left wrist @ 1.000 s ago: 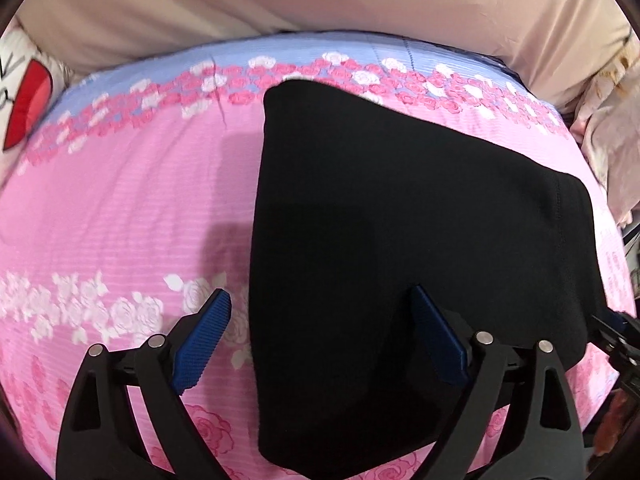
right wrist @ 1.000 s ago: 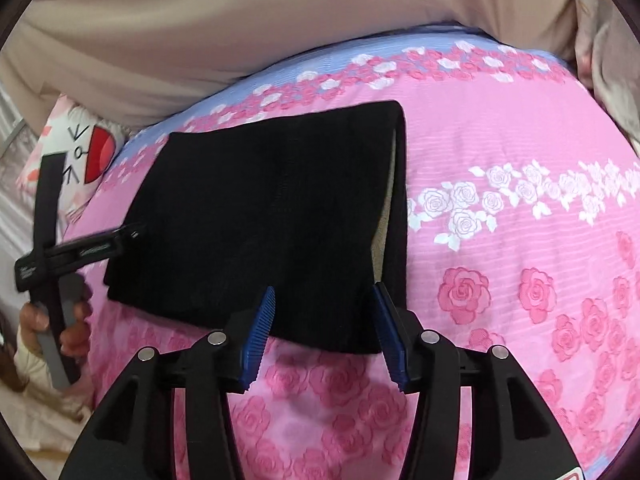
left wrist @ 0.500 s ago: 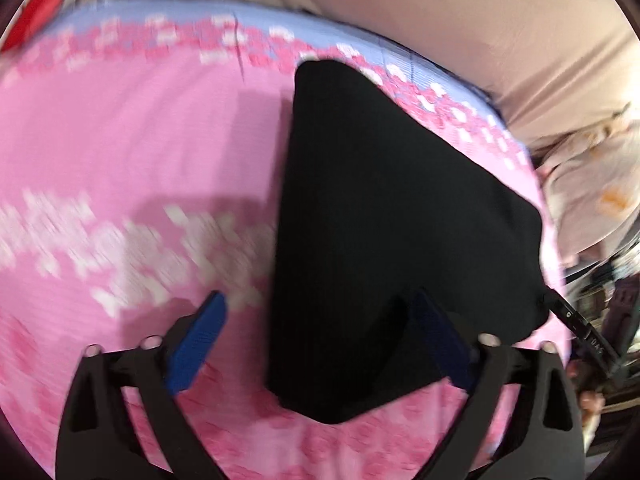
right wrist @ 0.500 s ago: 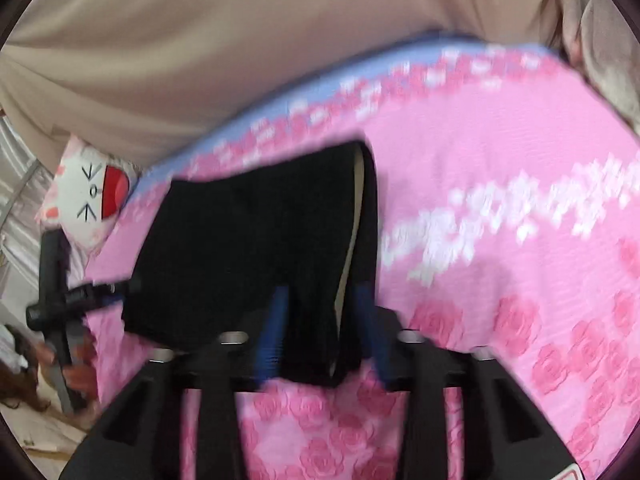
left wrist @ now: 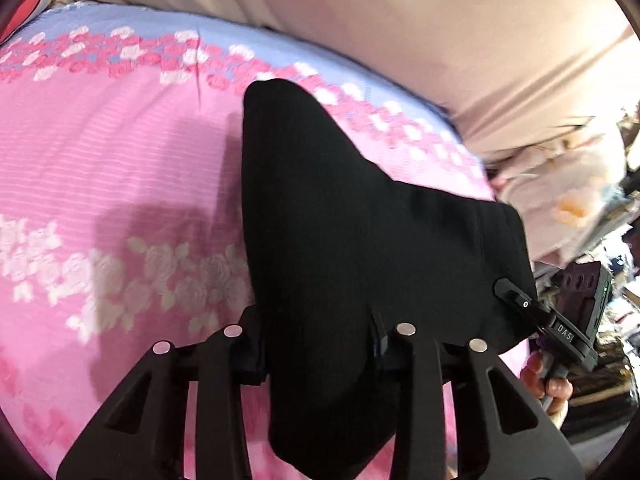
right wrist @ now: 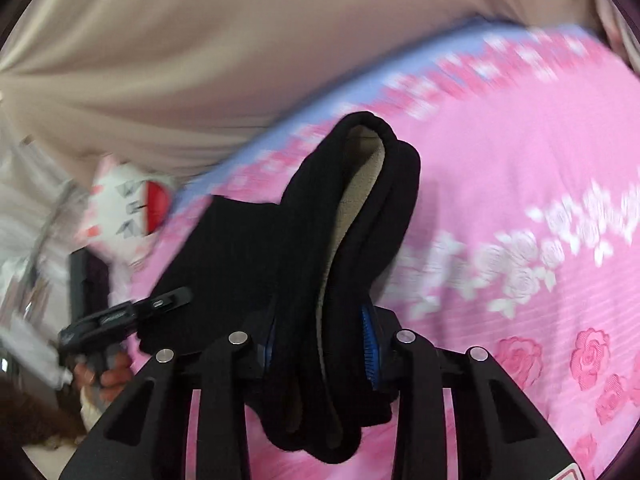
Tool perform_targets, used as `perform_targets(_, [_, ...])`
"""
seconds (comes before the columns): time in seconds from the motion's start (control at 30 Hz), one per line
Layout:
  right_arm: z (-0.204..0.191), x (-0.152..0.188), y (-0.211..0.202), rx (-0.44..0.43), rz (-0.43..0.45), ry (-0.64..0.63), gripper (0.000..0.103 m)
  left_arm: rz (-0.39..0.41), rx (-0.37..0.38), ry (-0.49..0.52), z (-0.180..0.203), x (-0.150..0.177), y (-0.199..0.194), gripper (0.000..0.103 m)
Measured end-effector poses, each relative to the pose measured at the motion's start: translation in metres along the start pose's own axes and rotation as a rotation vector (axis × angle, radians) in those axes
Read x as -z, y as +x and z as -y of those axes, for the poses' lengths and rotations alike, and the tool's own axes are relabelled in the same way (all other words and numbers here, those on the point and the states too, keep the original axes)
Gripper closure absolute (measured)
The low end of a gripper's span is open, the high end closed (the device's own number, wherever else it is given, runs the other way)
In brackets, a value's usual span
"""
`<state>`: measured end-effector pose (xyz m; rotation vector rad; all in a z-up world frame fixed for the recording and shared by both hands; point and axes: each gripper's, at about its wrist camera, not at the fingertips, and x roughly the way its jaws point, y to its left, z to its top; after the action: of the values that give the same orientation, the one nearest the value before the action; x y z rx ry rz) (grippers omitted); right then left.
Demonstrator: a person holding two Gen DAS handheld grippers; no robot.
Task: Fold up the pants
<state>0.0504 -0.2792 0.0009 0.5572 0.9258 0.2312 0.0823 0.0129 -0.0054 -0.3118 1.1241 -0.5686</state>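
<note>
The folded black pants [left wrist: 360,240] lie on the pink rose-print bedsheet [left wrist: 100,160]. My left gripper [left wrist: 320,344] is shut on the near left corner of the pants, the cloth bunched between its jaws. My right gripper [right wrist: 320,340] is shut on the near right edge of the pants [right wrist: 312,240], where the layers and a beige lining [right wrist: 360,184] show. The near edge is raised off the sheet. The right gripper also shows in the left wrist view [left wrist: 516,300], and the left gripper shows in the right wrist view [right wrist: 168,300].
A beige curtain or wall [right wrist: 200,40] runs behind the bed. A white cartoon pillow with a red mouth [right wrist: 132,208] lies at the left end. Floral bedding and clutter [left wrist: 572,184] sit past the right end of the bed.
Both grippers moved forward over the near edge of the pants and closed on it. The near edge now bunches up and lifts from the sheet.
</note>
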Motion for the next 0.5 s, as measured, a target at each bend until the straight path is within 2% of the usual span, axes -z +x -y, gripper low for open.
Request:
perform_targets(0.07, [-0.014,0.013,-0.01,0.013,-0.025,-0.047,0.07,-0.014,-0.02,0.017,0.0,0.014,-0.023,0.066])
perform_targets(0.13, [-0.007,0.031,0.004,0.061,-0.084,-0.063,0.061,-0.057,-0.052,-0.009,-0.013,0.027,-0.023,0.054])
perform_targets(0.17, [0.002,0.044,0.021,0.128,-0.146,-0.07,0.058,-0.092,-0.112,-0.025,-0.024,0.038,-0.013,0.051])
perform_targets(0.2, [0.011,0.053,0.032,0.199,-0.183,-0.061,0.05,-0.11,-0.164,-0.04,-0.032,0.043,-0.006,0.05])
perform_targets(0.23, [0.016,0.06,0.031,0.19,-0.162,-0.035,0.049,-0.121,-0.165,-0.071,-0.04,0.051,-0.002,0.049])
perform_targets(0.27, [0.016,0.062,0.02,0.17,-0.116,0.001,0.049,-0.114,-0.136,-0.092,-0.04,0.052,-0.006,0.049])
perform_targets(0.3, [0.01,0.059,0.01,0.184,-0.085,-0.011,0.049,-0.069,-0.161,-0.089,-0.033,0.052,-0.019,0.051])
perform_targets(0.37, [-0.011,0.047,-0.011,0.21,0.017,-0.102,0.048,0.04,-0.231,-0.015,-0.014,0.045,-0.042,0.051])
perform_targets(0.43, [-0.023,0.034,-0.015,0.214,0.049,-0.153,0.043,0.152,-0.263,0.066,0.011,0.032,-0.062,0.04])
perform_targets(0.47, [-0.026,0.027,-0.01,0.223,0.059,-0.172,0.042,0.182,-0.249,0.097,0.021,0.025,-0.064,0.024])
perform_targets(0.5, [-0.025,0.02,-0.002,0.235,0.059,-0.191,0.042,0.197,-0.242,0.118,0.03,0.018,-0.061,0.018])
